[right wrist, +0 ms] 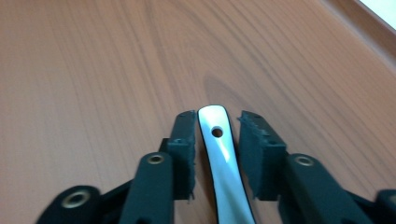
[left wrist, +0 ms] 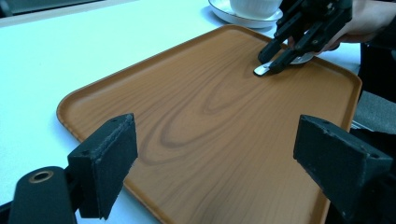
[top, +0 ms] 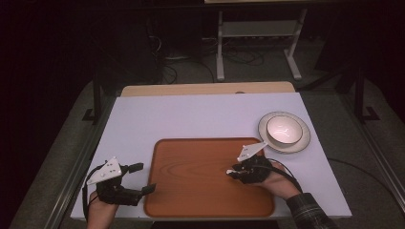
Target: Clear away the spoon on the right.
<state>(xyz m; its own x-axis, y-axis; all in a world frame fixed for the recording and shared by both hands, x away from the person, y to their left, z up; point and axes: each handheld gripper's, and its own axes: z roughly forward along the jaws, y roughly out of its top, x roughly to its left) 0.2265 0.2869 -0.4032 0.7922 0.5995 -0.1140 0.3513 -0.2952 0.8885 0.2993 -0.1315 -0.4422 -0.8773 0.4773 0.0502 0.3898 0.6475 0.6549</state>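
Right gripper [right wrist: 217, 140] low over the right part of the wooden tray [top: 162, 191]; its fingers [right wrist: 183, 140] stand slightly apart around a metal utensil handle [right wrist: 219, 154], no pad pressing, so released. The handle lies flat on the tray. We judge the utensil is being set down: we'd widen evenly and lift straight off, so neither pad drags it. Left gripper [left wrist: 219, 154] waits spread and empty at the tray's left edge. White bowl [top: 283, 130] on its saucer [top: 302, 143], near the surface's right edge, looks empty.
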